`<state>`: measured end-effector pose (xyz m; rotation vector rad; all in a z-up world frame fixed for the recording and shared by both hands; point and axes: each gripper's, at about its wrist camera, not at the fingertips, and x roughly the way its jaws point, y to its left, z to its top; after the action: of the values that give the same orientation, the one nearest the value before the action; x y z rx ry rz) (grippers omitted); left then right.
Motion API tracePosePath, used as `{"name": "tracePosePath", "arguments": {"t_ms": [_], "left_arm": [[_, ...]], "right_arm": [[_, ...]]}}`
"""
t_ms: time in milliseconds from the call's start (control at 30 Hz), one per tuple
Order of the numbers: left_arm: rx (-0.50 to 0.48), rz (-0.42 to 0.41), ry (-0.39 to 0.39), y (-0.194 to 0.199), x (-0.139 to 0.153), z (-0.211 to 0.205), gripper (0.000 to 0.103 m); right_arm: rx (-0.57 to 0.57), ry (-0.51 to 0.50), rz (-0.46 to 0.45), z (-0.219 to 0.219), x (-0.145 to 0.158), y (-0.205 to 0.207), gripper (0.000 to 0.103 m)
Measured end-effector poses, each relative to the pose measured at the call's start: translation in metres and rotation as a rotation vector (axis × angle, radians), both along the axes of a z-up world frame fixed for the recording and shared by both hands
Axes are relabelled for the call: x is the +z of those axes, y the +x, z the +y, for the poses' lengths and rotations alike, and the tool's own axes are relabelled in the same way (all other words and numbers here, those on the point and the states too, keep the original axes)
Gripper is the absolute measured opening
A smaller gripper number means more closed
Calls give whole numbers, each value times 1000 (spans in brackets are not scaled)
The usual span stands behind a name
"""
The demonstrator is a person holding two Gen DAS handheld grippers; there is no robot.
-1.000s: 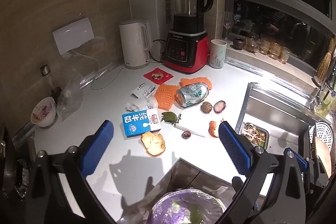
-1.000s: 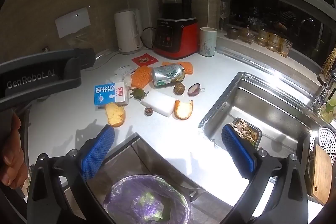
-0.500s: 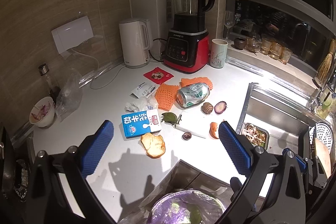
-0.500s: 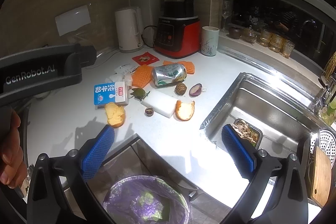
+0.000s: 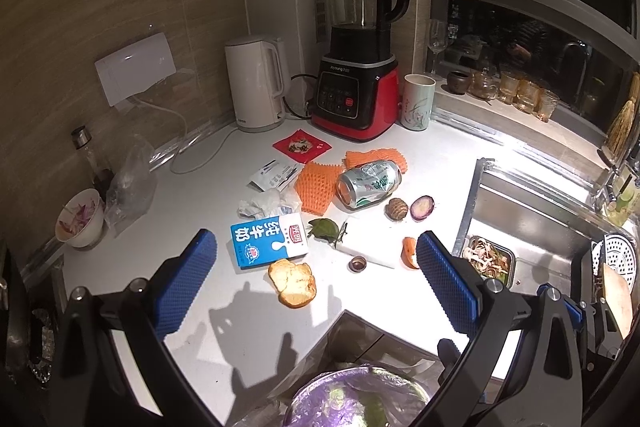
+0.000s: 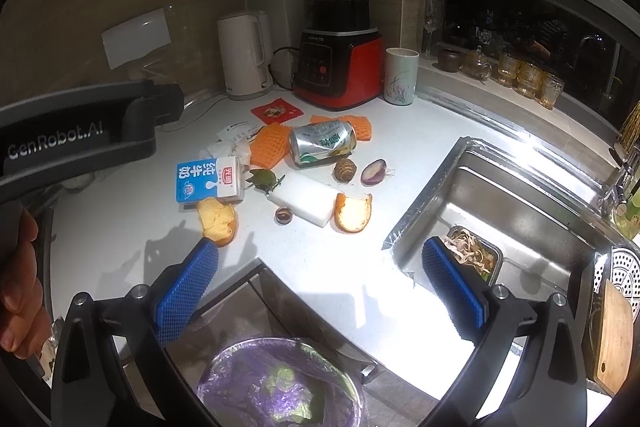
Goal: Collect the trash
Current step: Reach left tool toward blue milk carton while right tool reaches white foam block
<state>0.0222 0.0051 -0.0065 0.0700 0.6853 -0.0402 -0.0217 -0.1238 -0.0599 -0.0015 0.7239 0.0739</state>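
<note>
— Two grippers, how do they stand?
— I see my left gripper (image 5: 316,283) and right gripper (image 6: 320,279) both spread wide, holding nothing, above the counter edge. The trash lies ahead of them: a blue milk carton (image 5: 269,239), a dented can (image 5: 368,183), a torn bread piece (image 5: 293,282).
— Changed since a second ago?
— Hardly; my views crept slightly closer.
— Textures?
— Ribbed blue pads (image 6: 186,291), orange foam netting (image 5: 318,185), purple-lined bin (image 6: 276,383) below.
</note>
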Motion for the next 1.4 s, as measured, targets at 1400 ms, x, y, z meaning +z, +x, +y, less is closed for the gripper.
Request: {"name": "tracePosePath", "arguments": {"t_ms": [1400], "left_arm": [[-53,112,6,113,-10,32,96]], "right_arm": [[-106,-42,85,22,-7,101,101]]}}
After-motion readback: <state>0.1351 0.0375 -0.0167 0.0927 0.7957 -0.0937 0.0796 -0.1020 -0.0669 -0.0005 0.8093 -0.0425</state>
